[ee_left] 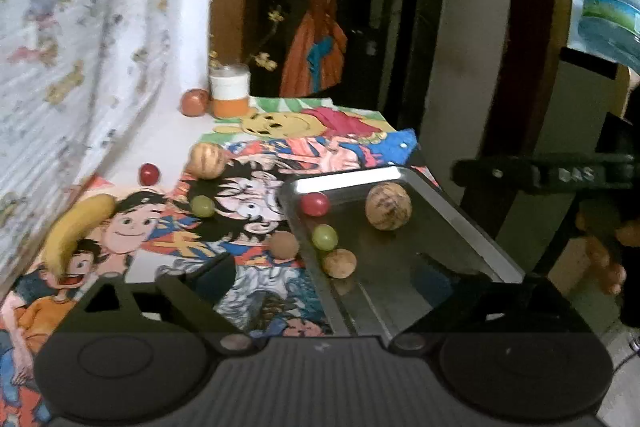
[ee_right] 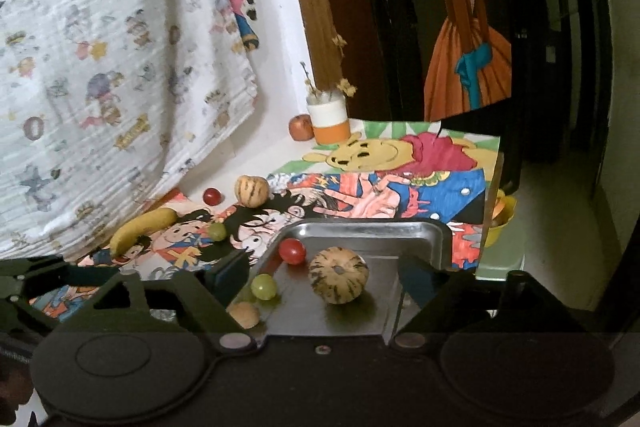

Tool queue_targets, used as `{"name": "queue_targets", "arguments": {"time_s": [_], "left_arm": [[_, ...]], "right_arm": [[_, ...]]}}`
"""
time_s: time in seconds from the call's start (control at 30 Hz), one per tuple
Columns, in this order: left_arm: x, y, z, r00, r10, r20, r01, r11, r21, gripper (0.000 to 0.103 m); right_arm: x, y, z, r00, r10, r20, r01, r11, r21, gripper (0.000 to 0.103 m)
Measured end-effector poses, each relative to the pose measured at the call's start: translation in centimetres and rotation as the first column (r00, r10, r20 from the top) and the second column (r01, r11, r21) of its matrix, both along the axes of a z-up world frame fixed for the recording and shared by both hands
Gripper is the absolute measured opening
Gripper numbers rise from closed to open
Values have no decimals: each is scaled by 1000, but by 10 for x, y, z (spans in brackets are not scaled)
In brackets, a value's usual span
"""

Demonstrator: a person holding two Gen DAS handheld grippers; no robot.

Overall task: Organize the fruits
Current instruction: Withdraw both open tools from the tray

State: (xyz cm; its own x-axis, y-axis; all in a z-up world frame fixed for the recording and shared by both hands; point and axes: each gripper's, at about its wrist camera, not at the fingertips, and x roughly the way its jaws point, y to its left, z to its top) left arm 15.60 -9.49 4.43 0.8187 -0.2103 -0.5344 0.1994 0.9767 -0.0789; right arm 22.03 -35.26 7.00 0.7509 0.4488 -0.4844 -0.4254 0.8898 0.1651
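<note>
A metal tray (ee_left: 352, 175) (ee_right: 372, 230) holds a striped melon (ee_left: 389, 206) (ee_right: 338, 279), a red grape (ee_left: 315, 203) (ee_right: 292, 250), a green grape (ee_left: 325, 237) (ee_right: 264, 286) and a small brown fruit (ee_left: 340, 263) (ee_right: 245, 313) by its left wall. On the cartoon cloth lie a banana (ee_left: 76, 227) (ee_right: 142, 227), a second striped melon (ee_left: 206, 159) (ee_right: 251, 190), two loose grapes (ee_left: 202, 206) (ee_left: 149, 174) and a brown fruit (ee_left: 283, 245). My left gripper (ee_left: 328, 279) is open above the tray's near left edge, holding nothing. My right gripper (ee_right: 324, 267) is open over the tray, clear of the melon.
A red apple (ee_left: 195, 102) (ee_right: 301, 127) and a white-and-orange cup (ee_left: 229, 91) (ee_right: 329, 119) stand at the back by the wall. A patterned cloth hangs on the left. A yellow bowl (ee_right: 500, 223) sits beyond the table's right edge. A hand (ee_left: 604, 251) grips the right tool.
</note>
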Motion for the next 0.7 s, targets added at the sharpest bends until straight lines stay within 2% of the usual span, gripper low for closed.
{"name": "queue_targets", "arguments": {"time_s": [0.07, 0.23, 0.43, 0.7], "left_arm": [[-7, 4, 3, 1000, 22, 15, -22, 1000, -2, 102], [-21, 11, 7, 997, 64, 38, -63, 998, -9, 103], [-41, 25, 7, 993, 107, 58, -106, 994, -5, 103], [-67, 58, -7, 987, 161, 22, -161, 987, -8, 103]], "right_arm": [[-11, 1, 4, 1000, -2, 15, 2, 1000, -4, 93], [-42, 6, 12, 999, -7, 52, 7, 1000, -10, 102], [-75, 15, 13, 998, -32, 51, 32, 999, -12, 102], [-112, 33, -7, 996, -83, 15, 83, 996, -18, 102]]}}
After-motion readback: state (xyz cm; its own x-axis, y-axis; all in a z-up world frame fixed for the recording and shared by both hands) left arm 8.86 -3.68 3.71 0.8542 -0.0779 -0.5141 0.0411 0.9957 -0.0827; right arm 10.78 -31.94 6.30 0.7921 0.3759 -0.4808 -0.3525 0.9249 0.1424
